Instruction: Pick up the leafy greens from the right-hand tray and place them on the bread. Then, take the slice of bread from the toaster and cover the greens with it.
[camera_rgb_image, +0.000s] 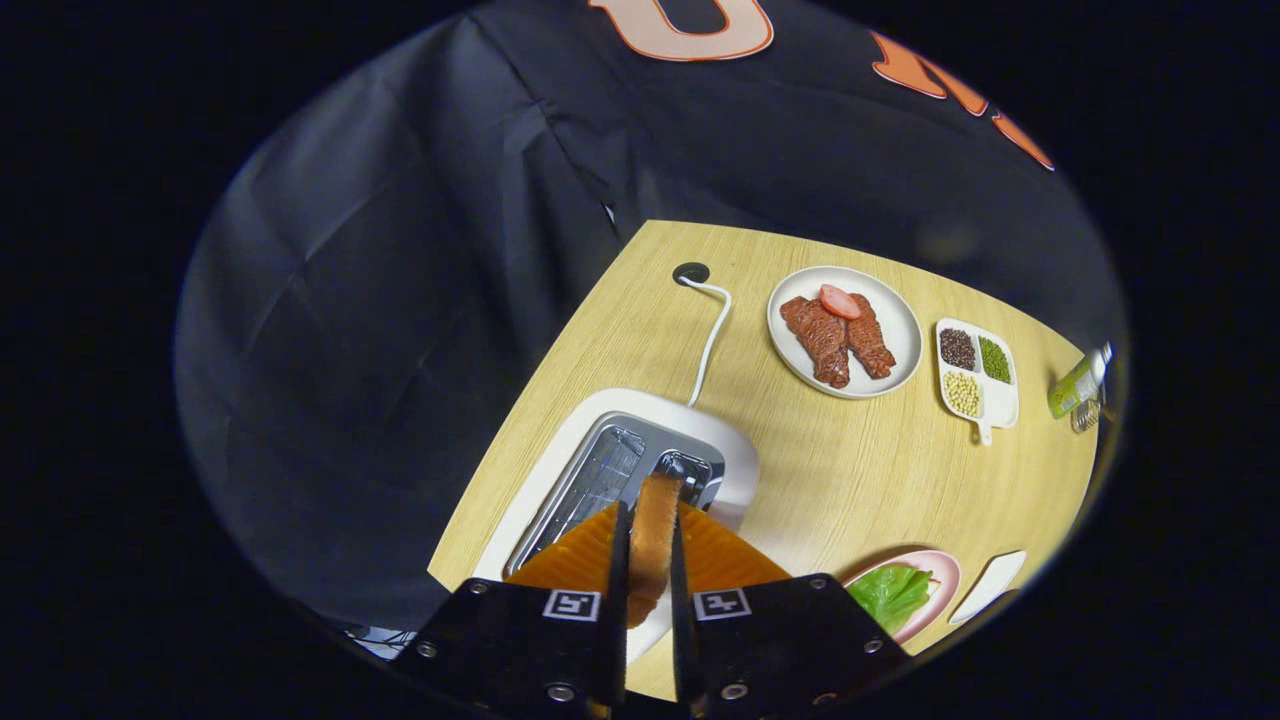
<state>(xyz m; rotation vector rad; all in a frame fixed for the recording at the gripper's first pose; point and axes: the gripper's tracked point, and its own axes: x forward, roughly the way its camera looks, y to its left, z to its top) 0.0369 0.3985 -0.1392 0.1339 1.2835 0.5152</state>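
Your hand-held gripper (650, 560) clamped the bread slice (655, 530) above the toaster (640, 450). Greens (890, 592) lay plated; covering them remained.

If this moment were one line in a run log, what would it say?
gripper: shut on bread slice | place: over toaster slot | greens: on pink plate | step: bread not yet over greens

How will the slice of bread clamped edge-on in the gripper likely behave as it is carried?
The slice of bread probably stays stiff: it stands straight between the hand-held gripper's fingers. It looks light. Held only by its faces above the toaster, it might slip.
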